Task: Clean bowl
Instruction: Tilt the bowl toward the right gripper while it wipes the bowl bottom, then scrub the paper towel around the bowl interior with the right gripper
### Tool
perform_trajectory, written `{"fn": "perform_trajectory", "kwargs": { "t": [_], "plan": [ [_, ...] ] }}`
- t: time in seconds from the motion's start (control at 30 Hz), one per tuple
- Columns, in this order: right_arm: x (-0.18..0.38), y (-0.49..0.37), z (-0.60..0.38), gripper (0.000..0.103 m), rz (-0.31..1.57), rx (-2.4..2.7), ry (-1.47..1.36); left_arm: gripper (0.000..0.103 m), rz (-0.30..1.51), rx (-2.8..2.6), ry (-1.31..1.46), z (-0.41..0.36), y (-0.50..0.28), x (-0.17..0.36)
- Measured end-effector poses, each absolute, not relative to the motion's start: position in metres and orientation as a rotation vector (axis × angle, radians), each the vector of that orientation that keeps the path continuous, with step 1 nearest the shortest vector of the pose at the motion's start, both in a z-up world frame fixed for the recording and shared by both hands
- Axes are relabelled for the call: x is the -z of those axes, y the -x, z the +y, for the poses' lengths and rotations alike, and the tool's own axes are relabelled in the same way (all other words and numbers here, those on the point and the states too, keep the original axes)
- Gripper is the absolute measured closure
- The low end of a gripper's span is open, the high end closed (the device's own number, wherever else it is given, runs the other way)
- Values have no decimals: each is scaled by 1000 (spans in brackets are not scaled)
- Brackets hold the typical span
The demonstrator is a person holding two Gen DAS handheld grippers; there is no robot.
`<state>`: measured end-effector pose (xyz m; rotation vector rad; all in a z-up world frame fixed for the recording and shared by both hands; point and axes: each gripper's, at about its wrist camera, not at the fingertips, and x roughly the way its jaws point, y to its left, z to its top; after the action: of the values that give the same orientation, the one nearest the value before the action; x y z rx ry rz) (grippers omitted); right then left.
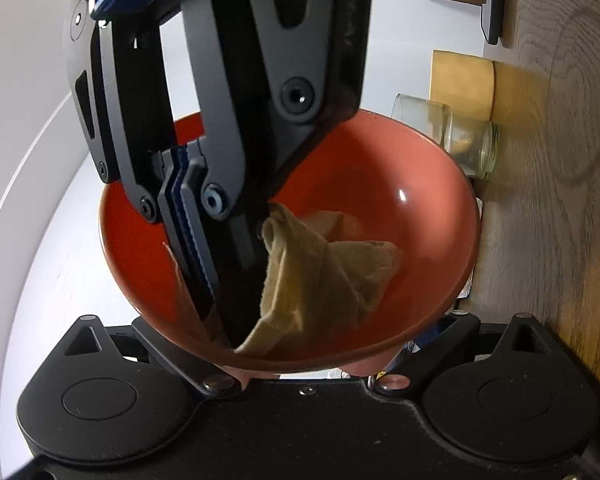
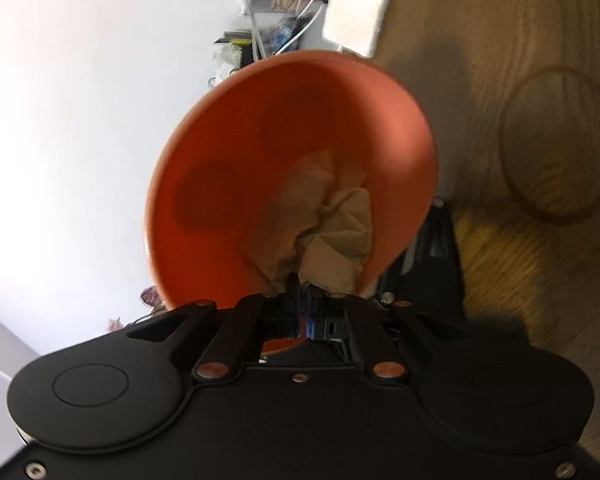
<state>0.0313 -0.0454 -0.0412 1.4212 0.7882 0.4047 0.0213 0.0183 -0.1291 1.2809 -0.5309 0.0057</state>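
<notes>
A wood-grain table (image 1: 560, 208) fills the right side of both views, its surface marked by a faint ring. On it, a clear glass jar (image 1: 456, 140) stands against a tan block (image 1: 462, 80). Beyond the table's edge lies a bright white wall (image 2: 80, 100), and a cluttered shelf unit (image 2: 268, 12) with cables stands against it.

The right gripper (image 2: 306, 300) reaches forward, jaws closed; left gripper (image 1: 296, 364) tilts upward.

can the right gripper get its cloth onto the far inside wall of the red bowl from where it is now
Probably yes. The right gripper is already inside the red bowl, shut on the cloth, with only bare wall beyond it.
</notes>
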Motion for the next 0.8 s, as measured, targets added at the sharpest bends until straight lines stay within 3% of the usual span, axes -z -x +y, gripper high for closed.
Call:
{"fn": "perform_trajectory", "kwargs": {
  "t": [0.33, 0.8],
  "plan": [
    [41, -34, -52, 98, 779, -416, -1451, 7, -533, -6, -1281, 20, -19, 128],
    [26, -44, -83, 98, 579, -327, -1465, 7, -533, -5, -1281, 19, -22, 127]
  ]
}}
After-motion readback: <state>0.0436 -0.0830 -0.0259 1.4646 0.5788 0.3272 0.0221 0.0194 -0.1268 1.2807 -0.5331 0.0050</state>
